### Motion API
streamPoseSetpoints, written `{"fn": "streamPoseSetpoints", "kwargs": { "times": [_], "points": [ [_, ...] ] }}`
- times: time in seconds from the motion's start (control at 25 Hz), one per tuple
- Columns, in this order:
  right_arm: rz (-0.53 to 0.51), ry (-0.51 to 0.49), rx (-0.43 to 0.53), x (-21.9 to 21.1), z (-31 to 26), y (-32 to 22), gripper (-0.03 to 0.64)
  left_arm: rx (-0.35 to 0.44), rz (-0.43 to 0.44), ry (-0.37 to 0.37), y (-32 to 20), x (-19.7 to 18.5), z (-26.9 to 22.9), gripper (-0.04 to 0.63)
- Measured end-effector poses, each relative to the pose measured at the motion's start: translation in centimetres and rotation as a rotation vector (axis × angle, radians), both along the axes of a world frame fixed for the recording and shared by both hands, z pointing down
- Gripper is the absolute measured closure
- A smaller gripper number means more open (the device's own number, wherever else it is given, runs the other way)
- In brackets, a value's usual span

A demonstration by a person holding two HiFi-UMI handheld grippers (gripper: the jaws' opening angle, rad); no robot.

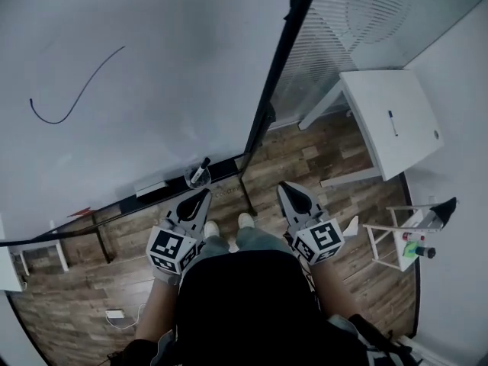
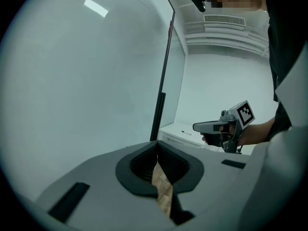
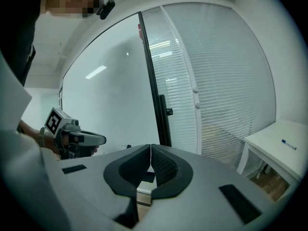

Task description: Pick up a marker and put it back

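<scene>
Both are empty right now: the left gripper (image 1: 203,195) has its jaws pressed together on nothing, and the right gripper (image 1: 287,187) is the same deal, clamped tight. The black marker (image 1: 202,167) sits tilted in a clear cup (image 1: 194,181) on the whiteboard (image 1: 152,67) ledge, just ahead of the left one.

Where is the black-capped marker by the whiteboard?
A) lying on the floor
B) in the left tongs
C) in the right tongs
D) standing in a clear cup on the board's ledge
D: the marker stands in a clear cup on the whiteboard's ledge; the left tongs and right tongs are shut with nothing in them.
</scene>
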State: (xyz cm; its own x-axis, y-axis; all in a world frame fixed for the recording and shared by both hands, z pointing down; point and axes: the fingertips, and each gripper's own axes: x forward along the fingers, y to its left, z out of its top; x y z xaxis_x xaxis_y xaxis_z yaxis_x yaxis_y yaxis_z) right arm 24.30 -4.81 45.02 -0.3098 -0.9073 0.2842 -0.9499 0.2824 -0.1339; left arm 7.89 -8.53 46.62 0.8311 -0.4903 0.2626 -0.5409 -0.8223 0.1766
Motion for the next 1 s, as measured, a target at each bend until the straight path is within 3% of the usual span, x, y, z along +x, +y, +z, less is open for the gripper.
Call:
{"fn": "streamPoseSetpoints", "kwargs": {
  "times": [0.2,0.72,1.0],
  "points": [
    [0.042,0.0,-0.001,1.1,0.0,0.8,0.586,0.014,0.061,-0.002,-0.1,1.8,0.0,0.577],
    [0.059,0.007,-0.017,1.6,0.3,0.0,0.588,-0.001,0.086,-0.007,-1.3,3.0,0.3,0.577],
    [0.035,0.002,-0.015,1.2,0.1,-1.9,0.588,-0.01,0.053,-0.014,-2.5,2.1,0.6,0.577]
  ]
}}
